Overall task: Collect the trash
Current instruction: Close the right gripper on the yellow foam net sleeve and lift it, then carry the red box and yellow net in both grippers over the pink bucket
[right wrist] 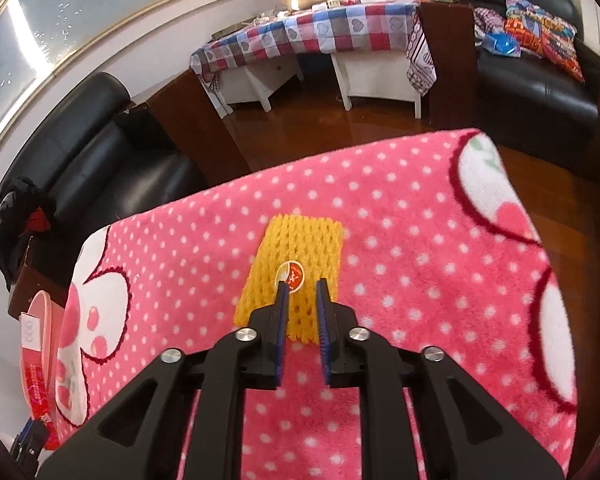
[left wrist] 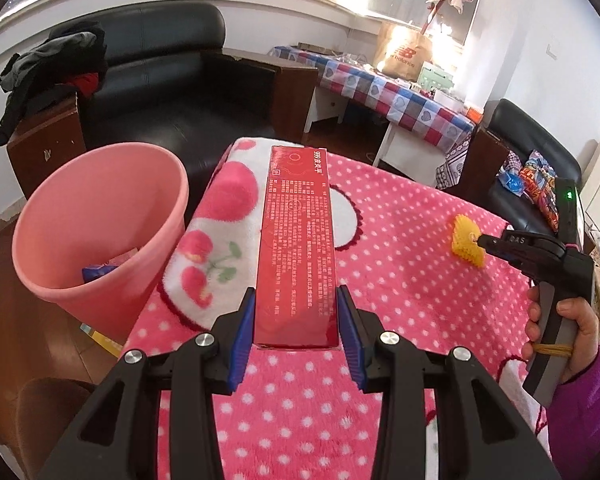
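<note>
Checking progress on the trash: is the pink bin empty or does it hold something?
Not empty: the pink bin holds a blue wrapper at its bottom, seen through its open top.

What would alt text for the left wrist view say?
The left gripper holds a long red box between its fingers above a pink dotted blanket. A pink bin stands to the left; the right gripper reaches yellow foam netting.

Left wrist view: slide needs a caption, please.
Left tongs grip a red box beside the pink bin.
</note>
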